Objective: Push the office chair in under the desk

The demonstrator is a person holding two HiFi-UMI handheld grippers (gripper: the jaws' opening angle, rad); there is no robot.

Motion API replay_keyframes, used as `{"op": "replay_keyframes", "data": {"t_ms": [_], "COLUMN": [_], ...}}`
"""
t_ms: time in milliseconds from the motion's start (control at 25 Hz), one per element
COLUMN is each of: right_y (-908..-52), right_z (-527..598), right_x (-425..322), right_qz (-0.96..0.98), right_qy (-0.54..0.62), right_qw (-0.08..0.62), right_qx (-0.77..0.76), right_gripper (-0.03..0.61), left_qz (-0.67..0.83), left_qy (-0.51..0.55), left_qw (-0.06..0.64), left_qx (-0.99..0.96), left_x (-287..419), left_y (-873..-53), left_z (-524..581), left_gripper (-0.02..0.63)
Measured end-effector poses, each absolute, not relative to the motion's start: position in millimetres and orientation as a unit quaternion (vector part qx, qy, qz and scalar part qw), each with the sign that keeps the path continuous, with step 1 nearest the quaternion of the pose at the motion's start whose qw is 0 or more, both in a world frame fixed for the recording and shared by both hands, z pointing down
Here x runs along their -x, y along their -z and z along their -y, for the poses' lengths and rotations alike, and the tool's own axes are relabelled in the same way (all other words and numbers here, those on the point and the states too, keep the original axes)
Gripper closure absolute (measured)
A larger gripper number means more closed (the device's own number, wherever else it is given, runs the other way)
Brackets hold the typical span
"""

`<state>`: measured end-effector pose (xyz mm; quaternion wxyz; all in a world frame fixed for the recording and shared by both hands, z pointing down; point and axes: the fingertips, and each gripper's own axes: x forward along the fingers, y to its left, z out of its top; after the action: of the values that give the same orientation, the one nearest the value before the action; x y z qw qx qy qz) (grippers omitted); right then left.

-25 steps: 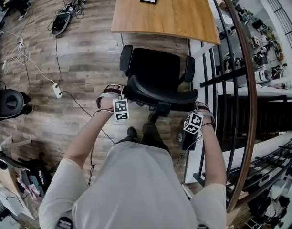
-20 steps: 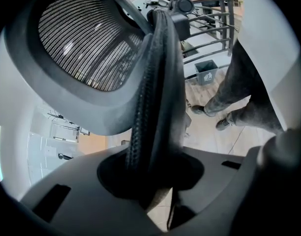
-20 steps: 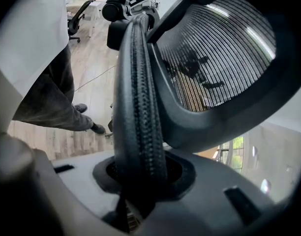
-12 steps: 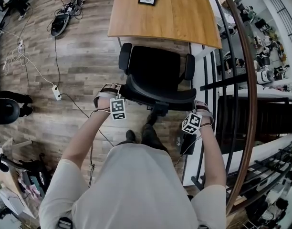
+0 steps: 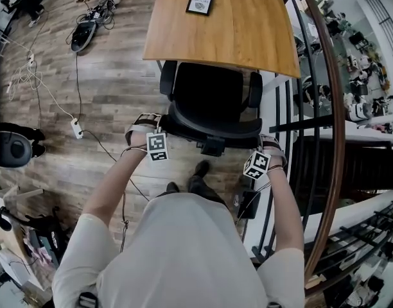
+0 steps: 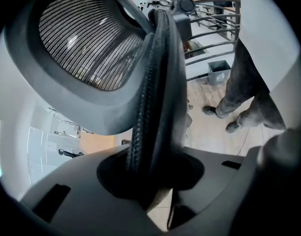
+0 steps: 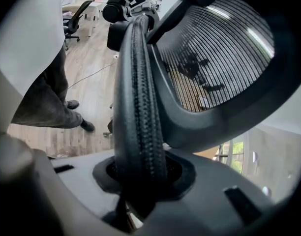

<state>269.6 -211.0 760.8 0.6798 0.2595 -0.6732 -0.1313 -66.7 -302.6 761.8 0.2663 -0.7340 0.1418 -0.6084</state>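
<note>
A black office chair (image 5: 209, 98) stands on the wood floor with the front of its seat at the edge of the wooden desk (image 5: 241, 31). I stand behind it. My left gripper (image 5: 149, 127) is shut on the left rim of the backrest, and my right gripper (image 5: 270, 146) is shut on the right rim. In the left gripper view the padded backrest rim (image 6: 158, 102) runs down between the jaws of the left gripper (image 6: 150, 176), beside the mesh back (image 6: 86, 43). In the right gripper view the backrest rim (image 7: 138, 107) sits the same way in the right gripper (image 7: 140, 173).
A black metal railing (image 5: 325, 108) curves close along the chair's right side. A framed card (image 5: 201, 2) lies on the desk. Cables and a power strip (image 5: 76, 128) trail over the floor at left. A black box (image 5: 249, 204) sits by my right foot.
The chair has rolled forward toward the desk, and its seat front now meets the desk edge. Both grippers went with it, still clamped on the backrest.
</note>
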Motion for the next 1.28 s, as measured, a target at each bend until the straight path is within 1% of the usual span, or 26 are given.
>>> {"op": "replay_keyframes", "data": {"t_ms": [800, 1080, 1280], "right_y": [-764, -761, -761], "right_z": [354, 402, 424], "right_x": [-329, -339, -332], "right_qz": [0.686, 0.685, 0.684], "right_qy": [0.170, 0.175, 0.172], "right_qw": [0.668, 0.667, 0.667], "right_qx": [-0.234, -0.236, -0.241], "right_gripper": [0.476, 0.472, 0.471], "left_qz": [-0.202, -0.206, -0.204], "left_qy": [0.611, 0.612, 0.607], "left_qw": [0.240, 0.237, 0.241], "left_qx": [0.727, 0.726, 0.729], "left_x": [13, 4, 10], "left_y": [-763, -760, -761], "left_z": [411, 453, 479], "left_gripper": [0.500, 0.500, 0.500]}}
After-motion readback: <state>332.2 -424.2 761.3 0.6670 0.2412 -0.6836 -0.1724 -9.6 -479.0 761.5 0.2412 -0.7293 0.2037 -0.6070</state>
